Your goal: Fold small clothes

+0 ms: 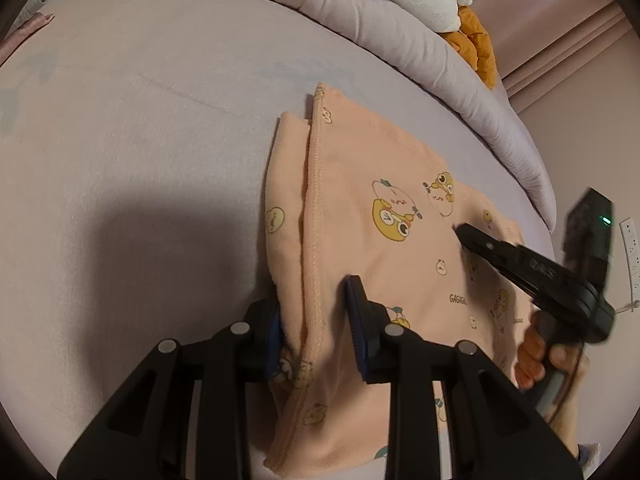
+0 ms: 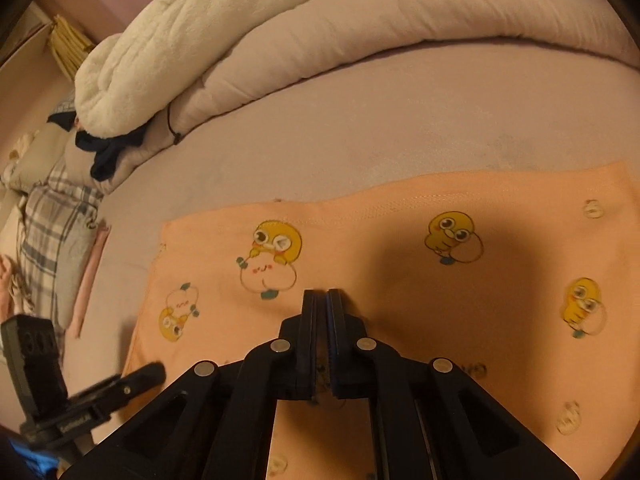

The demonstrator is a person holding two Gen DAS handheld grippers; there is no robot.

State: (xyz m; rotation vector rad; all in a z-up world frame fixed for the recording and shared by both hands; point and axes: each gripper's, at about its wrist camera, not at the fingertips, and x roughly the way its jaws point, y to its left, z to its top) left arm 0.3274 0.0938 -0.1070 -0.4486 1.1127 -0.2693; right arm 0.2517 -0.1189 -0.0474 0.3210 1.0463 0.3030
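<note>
Lilac-sheeted bed [image 1: 160, 140] under peach printed garment [image 1: 380, 220], rolled duvet [image 2: 400, 40], plaid cloth [image 2: 56, 220].

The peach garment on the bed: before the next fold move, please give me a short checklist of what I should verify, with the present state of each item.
1. Left gripper has the peach garment edge between its fingers: ok, the folded hem sits in the gap.
2. Left gripper closed on that edge: not ok, the jaws stand apart.
3. Right gripper closed: ok, fingers together.
4. Right gripper actually pinches cloth: cannot tell.
5. Garment lies flat on the bed sheet: mostly ok; one folded flap at its left side.
6. Rolled duvet is apart from the garment: ok.
</note>
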